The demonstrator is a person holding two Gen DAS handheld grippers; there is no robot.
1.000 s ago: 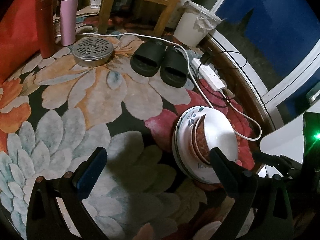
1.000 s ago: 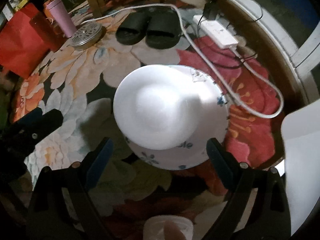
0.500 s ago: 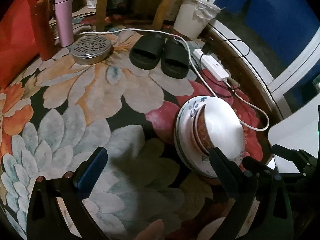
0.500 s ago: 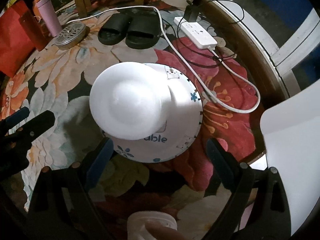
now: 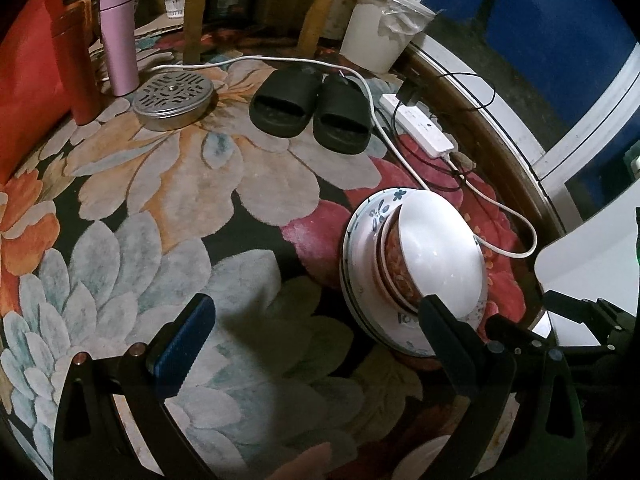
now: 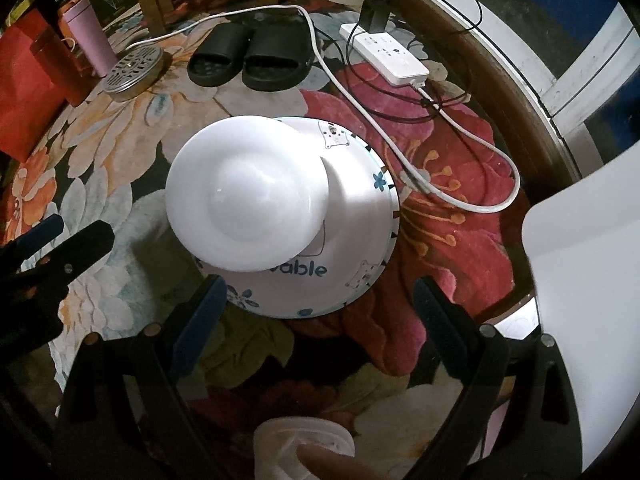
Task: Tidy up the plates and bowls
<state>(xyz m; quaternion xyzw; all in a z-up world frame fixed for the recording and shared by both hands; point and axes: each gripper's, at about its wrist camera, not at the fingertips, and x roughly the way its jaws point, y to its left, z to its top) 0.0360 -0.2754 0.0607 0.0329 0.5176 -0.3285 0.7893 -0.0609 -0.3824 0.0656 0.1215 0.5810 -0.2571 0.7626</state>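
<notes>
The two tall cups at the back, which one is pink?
The pink tumbler is the one nearer the round metal tin. The other, the red tumbler, stands further left against the red bag.

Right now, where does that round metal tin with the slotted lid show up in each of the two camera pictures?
Left wrist view: the metal tin sits upper left on the flowered rug, just right of the pink bottle.
Right wrist view: the tin is again upper left, nearer the edge, below the same bottle.
Shared landmark: the black slippers lie to its right in both.
</notes>
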